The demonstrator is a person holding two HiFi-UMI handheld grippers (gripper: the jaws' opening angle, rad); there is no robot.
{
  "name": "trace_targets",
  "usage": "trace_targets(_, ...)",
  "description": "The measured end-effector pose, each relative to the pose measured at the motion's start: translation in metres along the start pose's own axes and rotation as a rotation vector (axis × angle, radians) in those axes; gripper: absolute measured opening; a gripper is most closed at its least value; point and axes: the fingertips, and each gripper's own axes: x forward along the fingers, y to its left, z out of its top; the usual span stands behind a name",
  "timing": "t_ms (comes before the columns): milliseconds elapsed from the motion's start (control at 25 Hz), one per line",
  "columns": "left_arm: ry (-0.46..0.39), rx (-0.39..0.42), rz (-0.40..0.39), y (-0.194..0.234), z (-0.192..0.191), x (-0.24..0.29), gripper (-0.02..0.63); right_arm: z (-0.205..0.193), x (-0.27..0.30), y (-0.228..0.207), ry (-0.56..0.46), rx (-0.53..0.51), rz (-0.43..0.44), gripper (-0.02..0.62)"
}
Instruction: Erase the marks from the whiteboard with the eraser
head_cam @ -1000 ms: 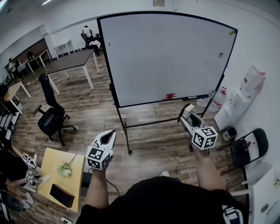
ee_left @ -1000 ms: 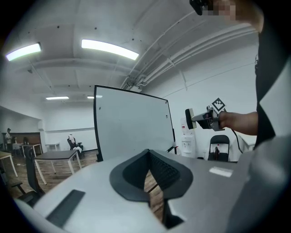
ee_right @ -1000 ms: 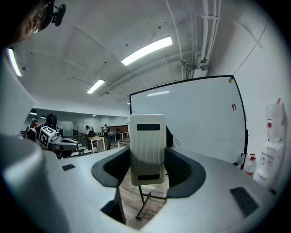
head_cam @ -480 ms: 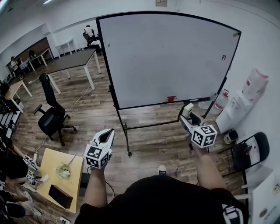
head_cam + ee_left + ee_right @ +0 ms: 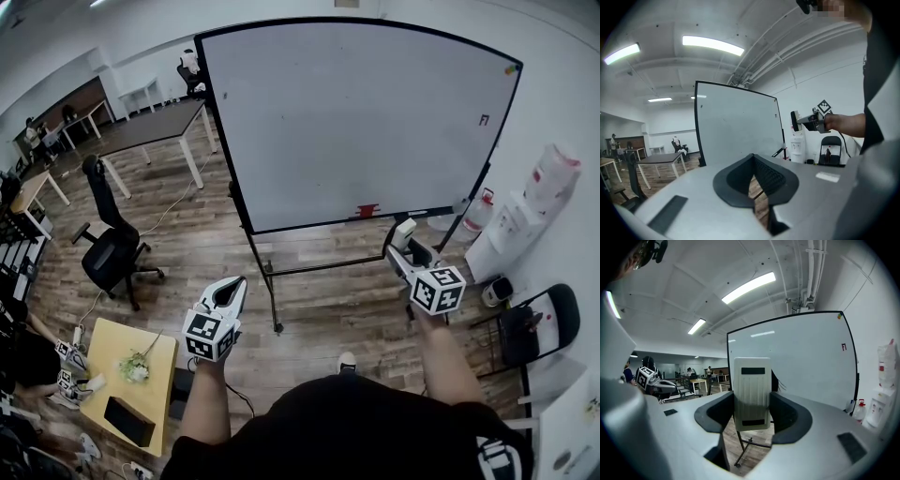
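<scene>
The eraser [image 5: 751,399] stands upright, clamped between the fingers of the right gripper [image 5: 405,240]. It is held in the air in front of the whiteboard [image 5: 356,122], not touching it. A small dark mark [image 5: 484,120] sits near the board's right edge, and something red [image 5: 367,210] lies low down, whether mark or object is unclear. Wiping looks not yet begun. The left gripper [image 5: 228,292] hangs lower, its fingers closed together on nothing.

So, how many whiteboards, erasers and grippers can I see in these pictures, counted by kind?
whiteboard: 1
eraser: 1
grippers: 2, the left gripper and the right gripper
total: 4
</scene>
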Motion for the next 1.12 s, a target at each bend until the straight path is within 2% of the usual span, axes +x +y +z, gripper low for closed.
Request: trace_targets(1120, 0.036, -0.047, 0.0, 0.018, -0.011, 0.065, 0.011, -0.007, 0.062, -0.046, 0.041, -0.007, 0.016, 0.23)
